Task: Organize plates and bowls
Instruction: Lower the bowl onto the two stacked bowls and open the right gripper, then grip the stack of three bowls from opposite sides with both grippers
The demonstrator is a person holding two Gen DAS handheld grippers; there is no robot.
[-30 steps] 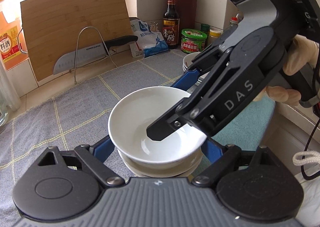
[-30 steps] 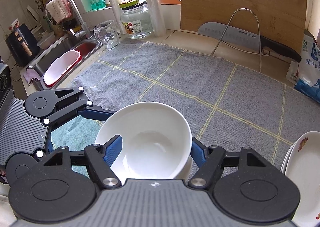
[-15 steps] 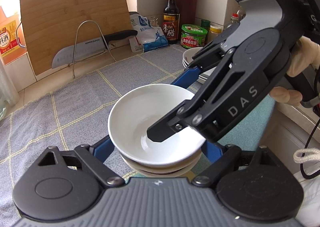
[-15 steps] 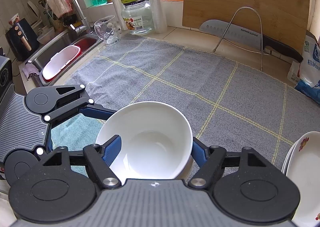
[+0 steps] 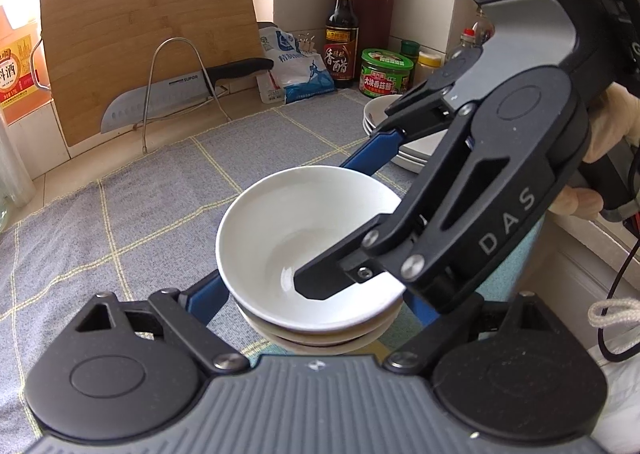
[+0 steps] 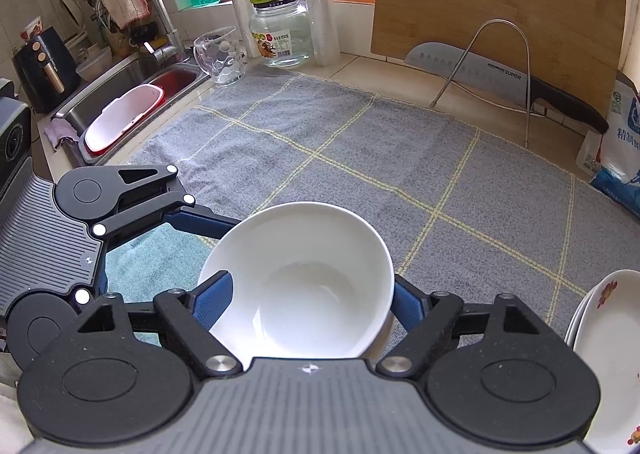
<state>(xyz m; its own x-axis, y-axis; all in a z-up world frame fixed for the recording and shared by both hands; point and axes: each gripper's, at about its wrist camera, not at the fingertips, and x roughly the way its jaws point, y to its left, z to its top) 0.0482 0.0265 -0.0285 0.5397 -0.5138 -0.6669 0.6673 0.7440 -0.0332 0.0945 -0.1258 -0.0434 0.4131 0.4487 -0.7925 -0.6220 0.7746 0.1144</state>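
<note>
grippers meet over one white bowl (image 5: 304, 238) on the grey checked cloth (image 5: 132, 213). the right gripper (image 6: 308, 294) comes in tilted down from the right side of the left wrist view, held by a gloved hand (image 5: 608, 133); its jaws are opening, one blue finger (image 6: 212, 294) inside the rim and the other outside, neither pressing on the wall. the left gripper (image 5: 312, 294) tilts down too, its fingers spread wide to either side of the bowls below the top one, and whether they touch them cannot be told.

the white bowl sits nested on top of a short stack of bowls (image 5: 320, 338) and holds nothing. a stack of plates (image 5: 404, 133), one with a flower print, stands near on the cloth, apart from the bowls.

behind, a cutting board (image 5: 148, 45) leans on the wall with a knife (image 5: 180, 89) in a wire rack. a sauce bottle (image 5: 342, 33), a green-lidded jar (image 5: 386, 73) and a salt bag (image 5: 292, 69) line the wall. the sink (image 6: 132, 109) holds a red and white tub.
</note>
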